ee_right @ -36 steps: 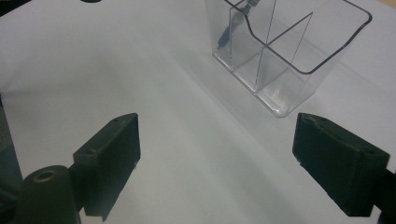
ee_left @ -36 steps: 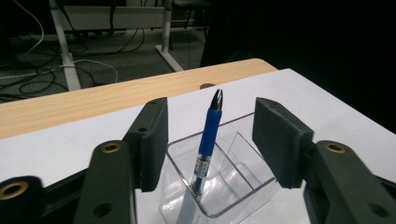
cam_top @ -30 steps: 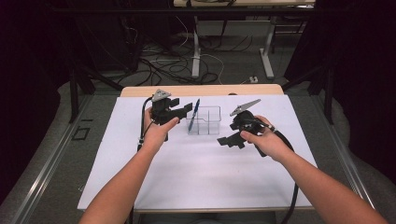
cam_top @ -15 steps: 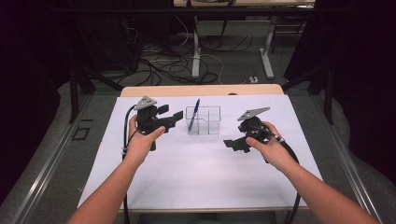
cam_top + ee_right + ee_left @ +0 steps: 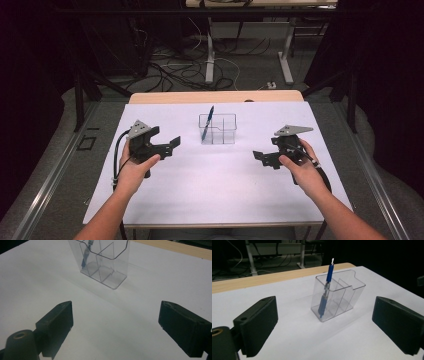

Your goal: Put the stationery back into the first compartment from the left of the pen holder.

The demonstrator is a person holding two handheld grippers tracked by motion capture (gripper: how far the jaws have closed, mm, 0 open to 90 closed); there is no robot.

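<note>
Your left gripper (image 5: 167,145) hangs with its jaws spread wide and nothing between them; your right gripper (image 5: 261,157) is likewise parted and empty. Ahead of both, between them on the white table (image 5: 210,190), stands a clear divided holder (image 5: 218,129). A blue pen (image 5: 325,291) leans in the compartment nearest your left gripper, its top above the rim. It is probably light, stiff and smooth, so take it on the exposed upper barrel; the thin plastic holder may tip or slide.

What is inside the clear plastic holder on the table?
A blue pen stands tilted in one end compartment of the clear holder. The other compartments look empty. The walls are transparent, so nothing is hidden.
</note>
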